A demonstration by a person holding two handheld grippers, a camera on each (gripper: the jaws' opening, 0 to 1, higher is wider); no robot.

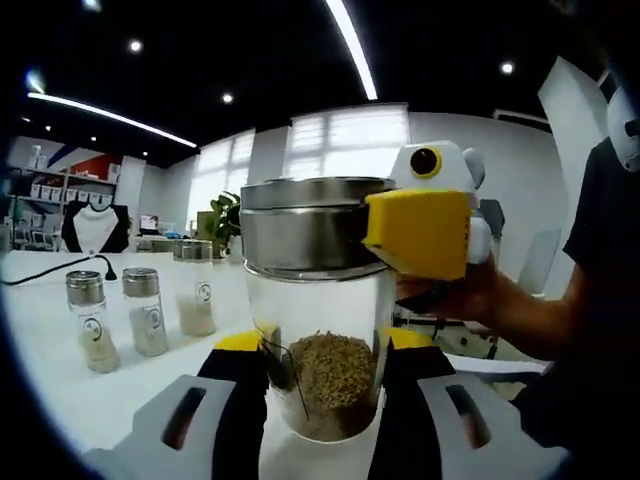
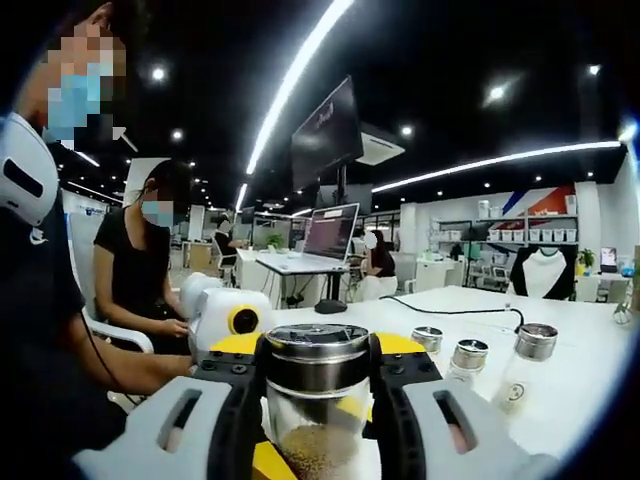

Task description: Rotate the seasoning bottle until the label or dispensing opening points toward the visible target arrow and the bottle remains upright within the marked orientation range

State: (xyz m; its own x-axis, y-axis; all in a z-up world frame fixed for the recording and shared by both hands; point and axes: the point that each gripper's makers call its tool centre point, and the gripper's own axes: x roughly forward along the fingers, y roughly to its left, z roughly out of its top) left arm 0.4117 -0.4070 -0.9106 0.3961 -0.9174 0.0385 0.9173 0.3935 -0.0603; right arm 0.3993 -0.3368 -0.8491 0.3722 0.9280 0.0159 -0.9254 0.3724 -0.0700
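Left gripper [image 1: 322, 385]: 2 black fingers [image 1: 240, 400] closed against the lower glass body of the seasoning bottle [image 1: 318, 310], 1 on each side, holding it. Right gripper [image 2: 318, 385]: 2 black fingers [image 2: 400, 400] closed on the same seasoning bottle [image 2: 318, 390] just under its cap; in the left gripper view this gripper's yellow finger [image 1: 420, 232] lies against the metal cap [image 1: 310, 225] from the right. Seasoning bottle: clear glass, brushed metal cap, brown granules filling the lower part; long axis upright, cap uppermost; base close over or on the white worktop [image 1: 60, 390], contact hidden by the fingers. Which way its label or opening faces cannot be told: the visible glass shows 1 thin dark line only. Behind, on the worktop: 3 smaller shaker bottles [image 1: 148, 310] with metal caps, upright, in a loose row, well apart from the held bottle; the same 3 [image 2: 470, 362] appear in the right gripper view. 1 black cable [image 1: 60, 272] trails across the worktop. Beyond: a seated person [image 2: 150, 265] at a desk, monitors, shelving.
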